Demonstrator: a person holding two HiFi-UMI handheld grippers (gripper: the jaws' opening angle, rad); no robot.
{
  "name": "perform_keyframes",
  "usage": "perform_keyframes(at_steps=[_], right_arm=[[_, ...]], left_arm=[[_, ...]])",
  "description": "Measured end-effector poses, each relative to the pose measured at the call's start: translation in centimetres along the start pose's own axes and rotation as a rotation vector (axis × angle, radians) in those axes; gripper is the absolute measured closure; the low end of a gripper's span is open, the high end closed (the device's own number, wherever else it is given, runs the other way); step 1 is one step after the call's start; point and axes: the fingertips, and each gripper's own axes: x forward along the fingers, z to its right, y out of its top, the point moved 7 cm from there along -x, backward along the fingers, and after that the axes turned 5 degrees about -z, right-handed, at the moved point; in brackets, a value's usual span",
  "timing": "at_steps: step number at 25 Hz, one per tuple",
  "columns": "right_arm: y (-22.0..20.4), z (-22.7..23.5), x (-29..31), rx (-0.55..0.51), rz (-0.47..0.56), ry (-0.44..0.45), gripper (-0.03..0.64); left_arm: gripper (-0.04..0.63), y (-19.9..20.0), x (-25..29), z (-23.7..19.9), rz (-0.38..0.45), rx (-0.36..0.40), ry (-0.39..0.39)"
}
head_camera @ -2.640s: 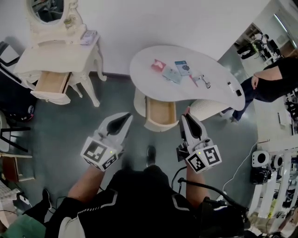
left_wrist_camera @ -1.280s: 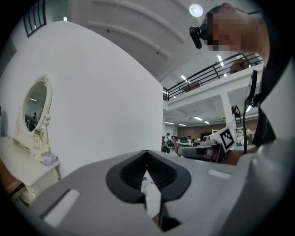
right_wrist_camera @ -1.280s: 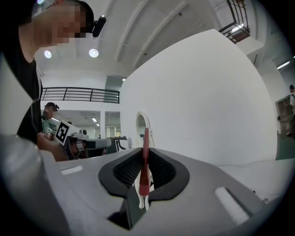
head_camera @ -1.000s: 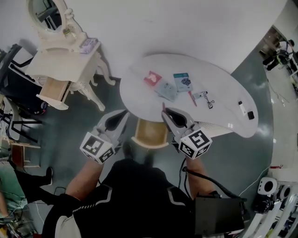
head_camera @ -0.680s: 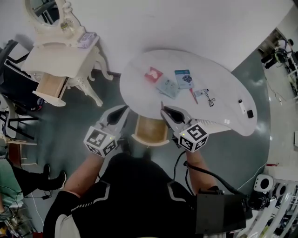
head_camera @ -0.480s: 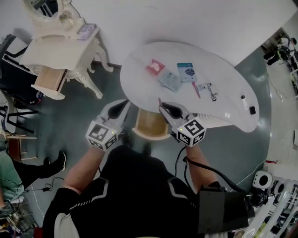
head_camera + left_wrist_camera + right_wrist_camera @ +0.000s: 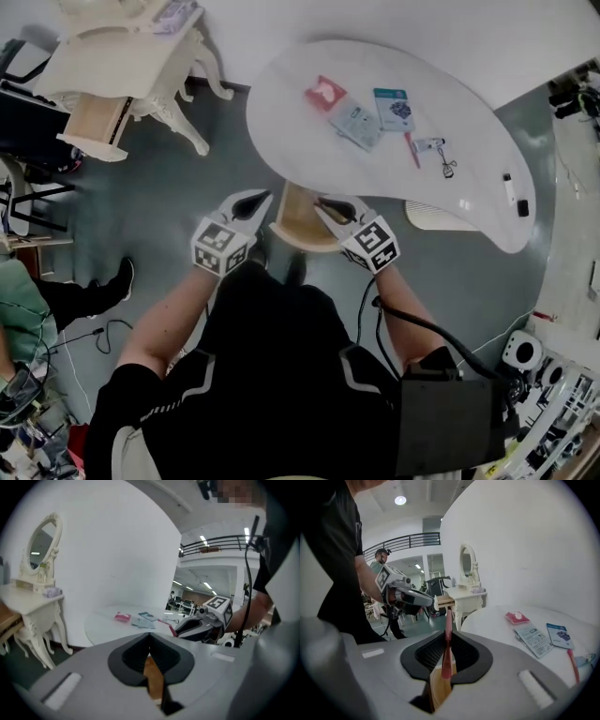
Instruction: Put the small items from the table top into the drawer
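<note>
My right gripper (image 7: 321, 200) (image 7: 446, 641) is shut on a thin pink stick (image 7: 447, 634) and hangs over the open wooden drawer (image 7: 298, 225) under the white table (image 7: 291, 112). My left gripper (image 7: 260, 196) (image 7: 150, 641) is beside it at the drawer's left edge, shut, with nothing in it. On the table lie a red packet (image 7: 324, 94), a grey-blue packet (image 7: 359, 124), a teal packet (image 7: 393, 108), a red pen (image 7: 412, 150) and a small metal tool (image 7: 442, 161). The same packets appear in the right gripper view, with the red packet (image 7: 516, 617) nearest.
A white vanity (image 7: 112, 52) with a mirror and its own open drawer (image 7: 94, 117) stands at the left. Two small dark items (image 7: 516, 192) lie at the table's right end. A white basket (image 7: 436, 217) stands under the table. Another person's legs (image 7: 84, 291) show at the left.
My right gripper has drawn back from the table edge with the pink stick and now hangs over the drawer. My left gripper moved in toward the drawer. The head view has shifted.
</note>
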Motion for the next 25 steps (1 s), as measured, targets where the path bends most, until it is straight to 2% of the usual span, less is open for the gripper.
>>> perform_keyframes(at_steps=[2, 5, 10, 17, 22, 25], right_arm=[[-1.1, -0.4, 1.2, -0.007, -0.054, 0.009, 0.569], [-2.7, -1.1, 3.2, -0.038, -0.122, 0.042, 0.569], [-4.7, -1.3, 5.1, -0.099, -0.207, 0.065, 0.569], [-6.8, -1.3, 7.9, -0.175, -0.337, 0.094, 0.569], [-9.3, -0.9, 9.3, -0.156, -0.397, 0.135, 0.569], [-10.6, -0.3, 10.4, -0.174, -0.445, 0.140, 0.569]], left_arm=[[0.595, -1.3, -0.1, -0.3, -0.036, -0.027, 0.004], [0.595, -2.6, -0.5, -0.7, -0.058, 0.032, 0.015], [0.595, -4.9, -0.7, -1.8, -0.081, 0.013, 0.045], [0.595, -6.0, 1.1, -1.7, -0.095, 0.074, -0.072], [0.595, -7.1, 2.5, -2.5, -0.119, 0.047, -0.060], [0.595, -7.6, 3.1, -3.2, -0.119, 0.055, -0.062]])
